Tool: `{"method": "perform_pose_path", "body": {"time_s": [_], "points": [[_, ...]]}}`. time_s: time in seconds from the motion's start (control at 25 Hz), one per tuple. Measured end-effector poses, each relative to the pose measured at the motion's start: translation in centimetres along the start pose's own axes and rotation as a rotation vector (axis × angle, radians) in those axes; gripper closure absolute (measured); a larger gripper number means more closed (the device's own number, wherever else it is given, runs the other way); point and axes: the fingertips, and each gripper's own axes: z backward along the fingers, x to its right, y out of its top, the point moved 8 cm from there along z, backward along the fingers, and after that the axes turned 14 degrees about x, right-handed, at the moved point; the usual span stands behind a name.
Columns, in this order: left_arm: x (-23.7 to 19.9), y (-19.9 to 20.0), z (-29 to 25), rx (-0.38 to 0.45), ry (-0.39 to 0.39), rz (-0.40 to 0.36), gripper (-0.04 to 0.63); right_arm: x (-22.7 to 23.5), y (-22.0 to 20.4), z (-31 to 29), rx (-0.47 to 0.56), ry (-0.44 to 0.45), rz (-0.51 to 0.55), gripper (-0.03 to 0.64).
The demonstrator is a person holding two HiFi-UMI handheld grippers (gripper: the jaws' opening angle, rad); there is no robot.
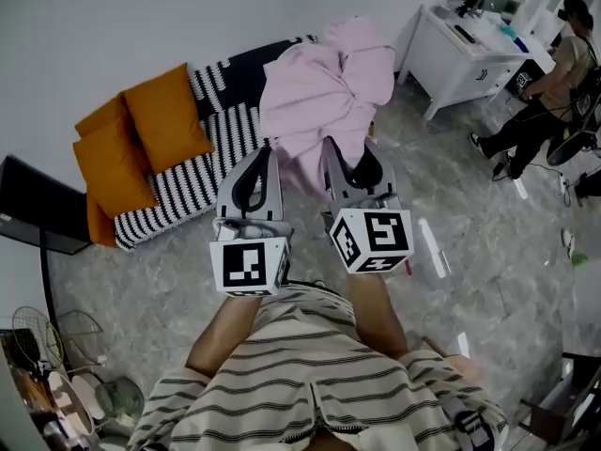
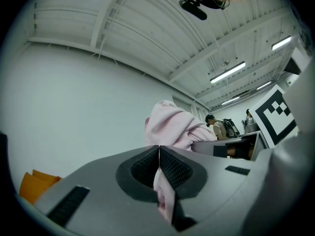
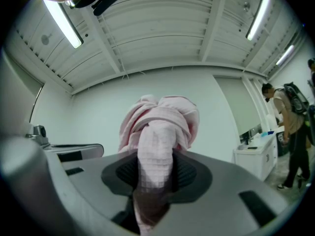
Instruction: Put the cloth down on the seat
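Observation:
A pink cloth point(image 1: 324, 92) hangs bunched in the air over the black-and-white striped seat point(image 1: 188, 191) on the floor. My left gripper point(image 1: 264, 154) is shut on a thin edge of the cloth, which shows pinched between its pads in the left gripper view point(image 2: 165, 193), with the bulk point(image 2: 172, 127) rising beyond. My right gripper point(image 1: 346, 150) is shut on a thick fold of the cloth point(image 3: 156, 151), which fills the gap between its pads. Both grippers are held side by side, close together, above the seat's near right end.
Orange cushions point(image 1: 160, 120) lie on the seat's left part. A white desk point(image 1: 465, 54) stands at the back right with a person point(image 1: 545, 87) beside it. A dark panel point(image 1: 38, 212) and wire items point(image 1: 52, 341) sit at the left. The floor is grey marble.

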Motion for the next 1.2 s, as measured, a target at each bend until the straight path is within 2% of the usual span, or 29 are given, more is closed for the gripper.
{"method": "perform_pose_path", "body": {"time_s": [0.32, 0.52, 0.84, 1.0, 1.2], "points": [[-1.8, -2.9, -2.0, -0.028, 0.020, 0.017, 0.586, 1.2, -2.5, -2.7, -0.044, -0.008, 0.007, 0.467], [-3.5, -5.1, -5.2, -0.037, 0.042, 0.030, 0.586, 2.7, -3.9, -6.2, -0.055, 0.001, 0.018, 0.466], [-7.8, -9.8, -12.8, -0.048, 0.046, 0.050, 0.586, 5.1, -7.8, -14.6, -0.086, -0.001, 0.023, 0.466], [-10.1, -11.8, -16.6, -0.058, 0.039, 0.032, 0.586, 5.9, -9.3, -19.4, -0.097, -0.004, 0.034, 0.466], [-13.7, -13.8, -21.3, -0.095, 0.033, 0.051, 0.586, 6.6, -11.0, -25.3, -0.116, -0.016, 0.041, 0.466]]}}
